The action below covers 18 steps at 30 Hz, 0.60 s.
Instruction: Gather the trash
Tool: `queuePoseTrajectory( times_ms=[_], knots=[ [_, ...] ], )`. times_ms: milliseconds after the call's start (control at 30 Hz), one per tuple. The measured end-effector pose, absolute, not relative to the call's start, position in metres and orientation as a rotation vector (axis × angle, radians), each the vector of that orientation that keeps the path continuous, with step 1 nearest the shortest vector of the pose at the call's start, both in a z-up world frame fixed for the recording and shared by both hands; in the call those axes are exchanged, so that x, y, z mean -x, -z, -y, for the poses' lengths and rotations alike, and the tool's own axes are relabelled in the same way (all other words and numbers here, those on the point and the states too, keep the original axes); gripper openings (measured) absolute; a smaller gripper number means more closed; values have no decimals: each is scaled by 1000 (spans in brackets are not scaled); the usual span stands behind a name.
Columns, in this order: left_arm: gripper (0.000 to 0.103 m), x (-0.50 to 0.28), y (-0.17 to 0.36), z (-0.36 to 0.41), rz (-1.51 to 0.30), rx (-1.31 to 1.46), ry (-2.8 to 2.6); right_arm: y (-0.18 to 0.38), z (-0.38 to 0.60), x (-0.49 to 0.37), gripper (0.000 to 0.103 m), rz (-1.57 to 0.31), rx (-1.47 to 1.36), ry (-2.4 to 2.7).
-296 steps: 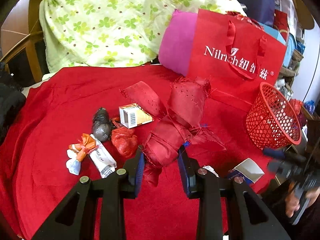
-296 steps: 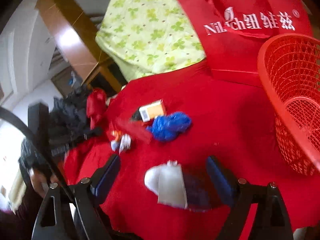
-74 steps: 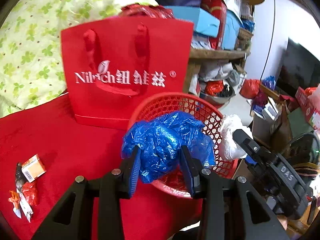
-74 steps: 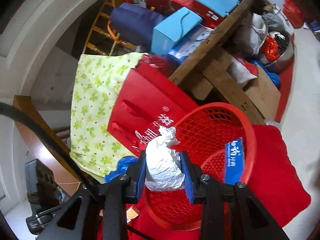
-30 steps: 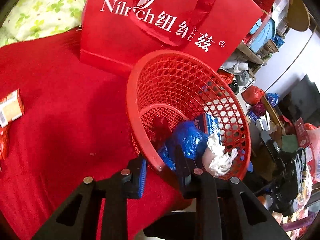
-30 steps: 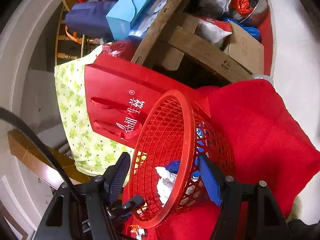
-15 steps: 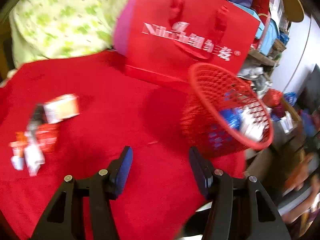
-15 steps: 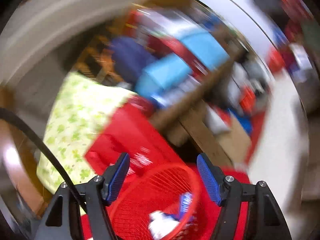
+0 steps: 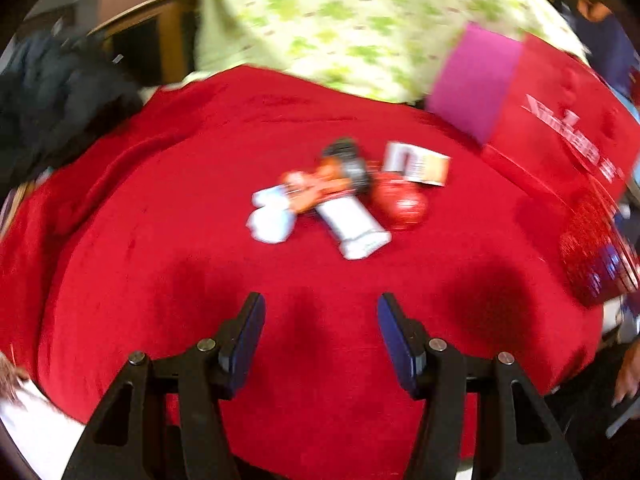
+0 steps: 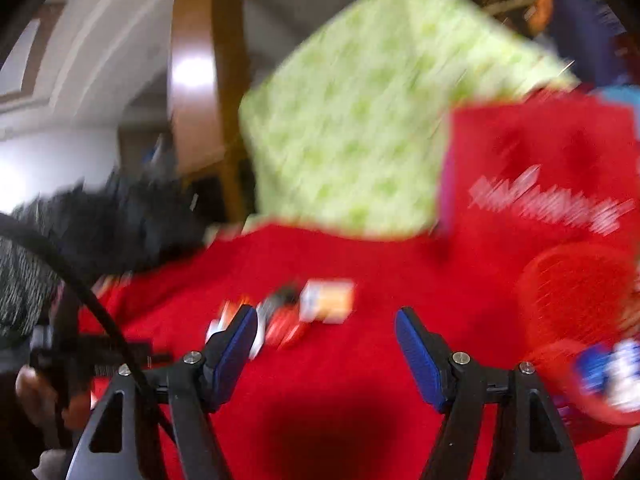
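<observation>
Where plush red cloth point(image 9: 168, 240) spreads, crumpled wrappers point(image 9: 340, 196) cluster.

L wrist cam looked steeply down over the red cloth point(image 9: 160, 208), trash pile point(image 9: 340, 196) near, centre. R wrist cam sat lower, aimed flatter, heavily blurred. Both shared cloth, pile, green floral quilt point(image 10: 352, 132), red gift bag point(image 9: 568, 128), red basket point(image 10: 576, 292).

I see a red cloth-covered bench point(image 9: 160, 240) carrying a small litter cluster point(image 9: 344, 192), a red mesh basket point(image 9: 592, 256) and a red paper bag point(image 9: 560, 128).
</observation>
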State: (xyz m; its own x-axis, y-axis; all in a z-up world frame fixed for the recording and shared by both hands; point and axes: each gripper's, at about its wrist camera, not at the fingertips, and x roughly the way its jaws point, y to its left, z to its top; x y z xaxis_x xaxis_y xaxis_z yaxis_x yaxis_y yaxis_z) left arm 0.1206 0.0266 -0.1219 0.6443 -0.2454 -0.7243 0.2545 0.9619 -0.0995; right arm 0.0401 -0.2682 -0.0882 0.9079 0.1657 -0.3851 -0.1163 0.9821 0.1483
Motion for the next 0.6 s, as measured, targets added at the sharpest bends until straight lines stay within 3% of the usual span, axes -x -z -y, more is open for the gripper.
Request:
queuePoseTrajectory(
  times_ms=[333, 600],
  knots=[
    [59, -163, 147, -75, -848, 37, 244, 130, 246, -167, 74, -705, -252, -223],
    [59, -210, 133, -59, -814, -19, 330, 163, 261, -237, 63, -799, -433, -235]
  ],
)
